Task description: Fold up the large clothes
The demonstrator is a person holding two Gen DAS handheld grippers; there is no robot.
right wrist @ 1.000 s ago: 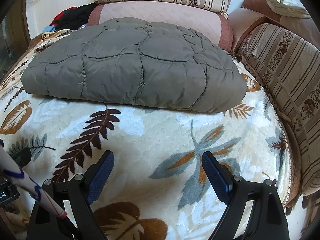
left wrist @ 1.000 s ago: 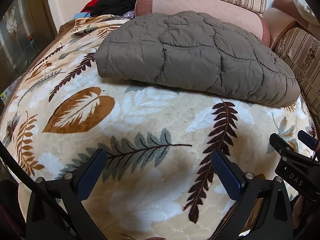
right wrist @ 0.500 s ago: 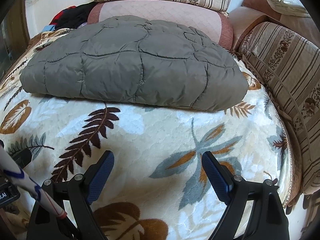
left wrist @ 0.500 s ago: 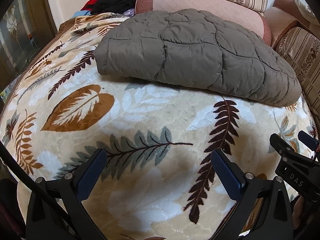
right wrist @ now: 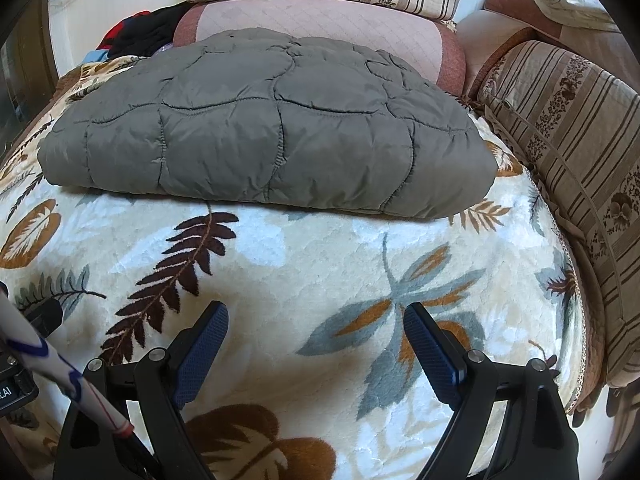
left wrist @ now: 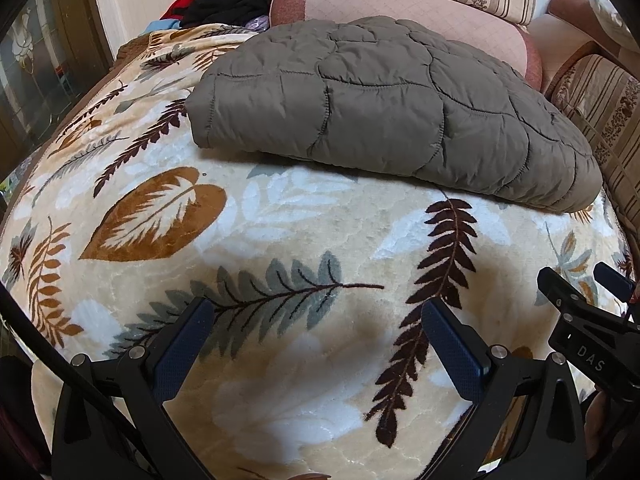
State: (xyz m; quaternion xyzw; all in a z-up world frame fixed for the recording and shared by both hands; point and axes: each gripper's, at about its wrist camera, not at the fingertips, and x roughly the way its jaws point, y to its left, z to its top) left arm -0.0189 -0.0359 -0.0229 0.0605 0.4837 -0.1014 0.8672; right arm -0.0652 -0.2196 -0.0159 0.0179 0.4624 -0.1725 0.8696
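A grey-brown quilted jacket (left wrist: 384, 112) (right wrist: 264, 136) lies folded into a thick flat bundle on the far half of a leaf-patterned blanket (left wrist: 304, 232) (right wrist: 304, 248). My left gripper (left wrist: 316, 316) hovers over the near part of the blanket, short of the jacket, open with only blanket showing between its blue pads. My right gripper (right wrist: 316, 318) is likewise open and empty, held over the blanket in front of the jacket's right half. Its black body also shows at the right edge of the left wrist view.
Striped and pink cushions (right wrist: 320, 20) stand behind the jacket, and a striped sofa arm (right wrist: 576, 152) rises on the right. A heap of dark and red clothes (left wrist: 224, 4) sits at the back left. A glass-fronted cabinet (left wrist: 28, 80) is at the far left.
The jacket sits very slightly higher in both views than a second ago; otherwise both grippers stay open in the same place.
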